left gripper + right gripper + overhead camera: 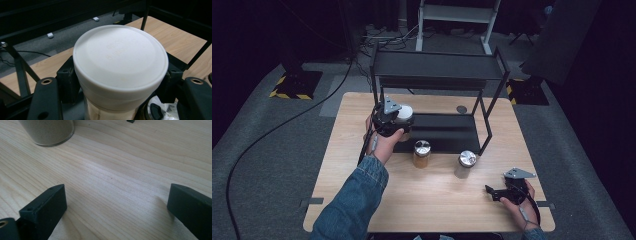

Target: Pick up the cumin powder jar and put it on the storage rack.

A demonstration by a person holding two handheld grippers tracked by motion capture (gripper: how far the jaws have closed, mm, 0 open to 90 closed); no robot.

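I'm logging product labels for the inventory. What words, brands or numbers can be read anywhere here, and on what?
White lid of the jar held in the left gripper: two lines of raised lettering, too faint to read.
Metal-lidded jars on the table: no legible label.
No other text.

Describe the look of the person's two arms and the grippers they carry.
Both grippers are black. The left gripper and the right gripper each carry a grey three-cornered plate on top. A dark cable trails from the left one across the table. The right one's jaws are blocky, matte black with small holes. The left arm wears a blue denim sleeve.
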